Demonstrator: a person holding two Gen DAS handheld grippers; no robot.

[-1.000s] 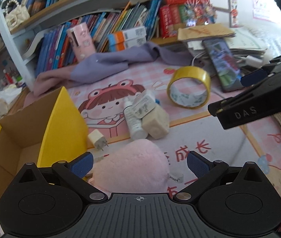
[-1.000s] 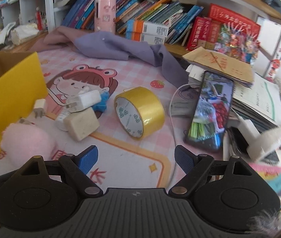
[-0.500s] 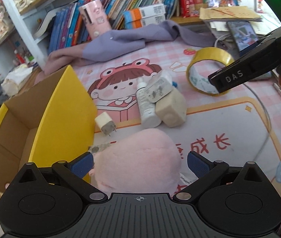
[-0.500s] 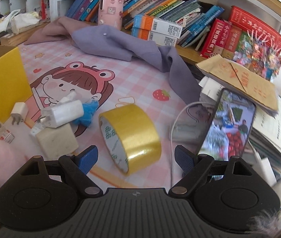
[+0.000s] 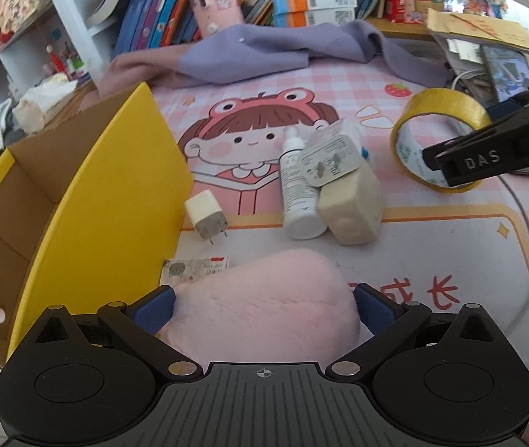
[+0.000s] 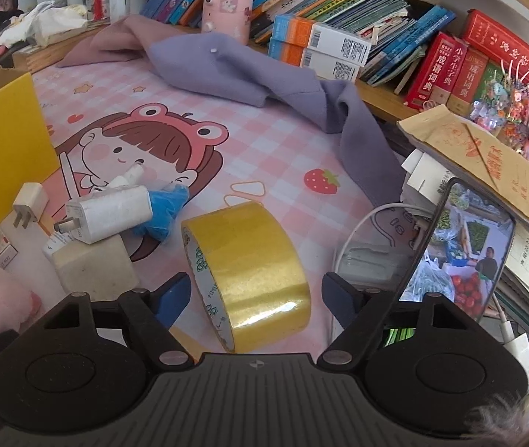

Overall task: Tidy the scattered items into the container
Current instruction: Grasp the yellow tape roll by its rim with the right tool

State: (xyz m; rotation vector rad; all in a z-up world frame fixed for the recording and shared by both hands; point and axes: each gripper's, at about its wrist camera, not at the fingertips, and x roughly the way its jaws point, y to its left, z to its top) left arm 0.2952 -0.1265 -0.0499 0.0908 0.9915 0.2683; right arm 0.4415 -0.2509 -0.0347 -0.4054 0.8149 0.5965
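1. Cardboard container point(image 5: 78, 201), yellow outside, stands open at the far left of the mat, with a small white charger point(image 5: 206, 218) just beside its wall.
2. Compared with a second ago, the left gripper point(image 5: 262, 307) has closed in on the pink plush point(image 5: 264, 313); its spread fingers now bracket the plush, pads touching or nearly so, so a grasp looks imminent.
3. The plush's long axis runs left to right across the jaws.
4. The right gripper point(image 6: 257, 294) has likewise advanced, open fingers straddling the yellow tape roll point(image 6: 245, 272), which stands on edge, its bore facing left.
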